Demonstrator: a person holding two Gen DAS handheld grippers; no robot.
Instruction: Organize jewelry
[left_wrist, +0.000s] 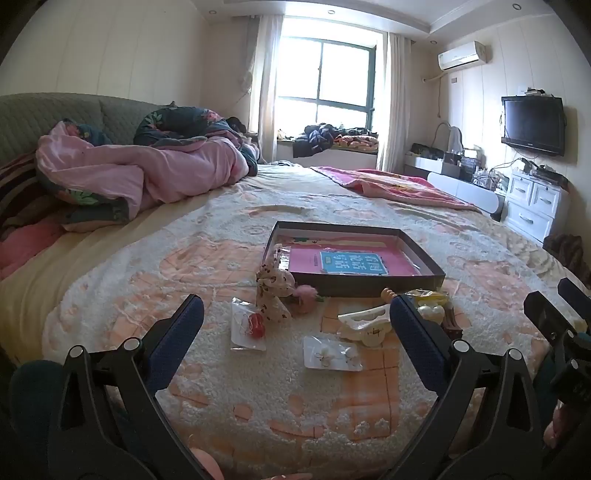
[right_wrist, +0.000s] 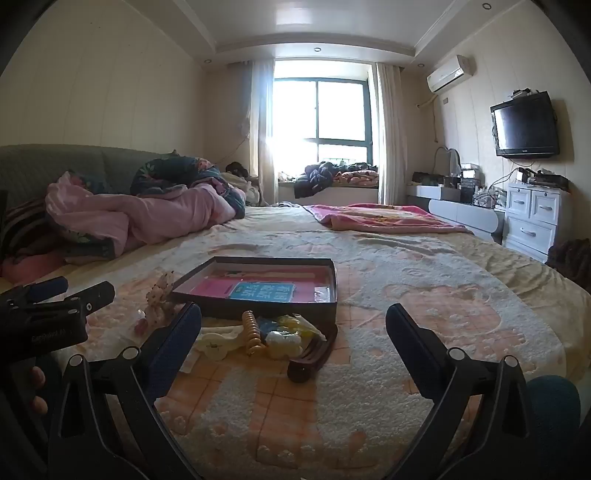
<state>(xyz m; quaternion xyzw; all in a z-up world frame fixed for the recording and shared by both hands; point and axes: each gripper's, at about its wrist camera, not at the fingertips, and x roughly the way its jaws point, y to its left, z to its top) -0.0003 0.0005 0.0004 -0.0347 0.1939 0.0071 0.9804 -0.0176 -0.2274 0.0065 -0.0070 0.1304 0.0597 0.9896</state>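
Note:
A shallow dark box (left_wrist: 354, 286) (right_wrist: 258, 306) with a pink and blue card inside lies on the bed. In front of it sit a spotted fabric bow (left_wrist: 273, 291), a packet with a red piece (left_wrist: 248, 326), a packet of white earrings (left_wrist: 332, 353), a cream hair claw (left_wrist: 364, 325) (right_wrist: 218, 341), a yellow-white bundle (right_wrist: 288, 334), an orange bead string (right_wrist: 253, 332) and a dark brown clip (right_wrist: 312, 356). My left gripper (left_wrist: 297, 314) stands open just short of the packets. My right gripper (right_wrist: 293, 321) stands open with the pile between its fingers, untouched.
A fluffy peach-patterned bedspread (left_wrist: 280, 402) covers the bed. A heap of pink and floral quilts (left_wrist: 147, 170) lies at the back left, a pink blanket (right_wrist: 384, 218) at the back right. White drawers (right_wrist: 532, 218) and a wall television (right_wrist: 524, 125) stand right.

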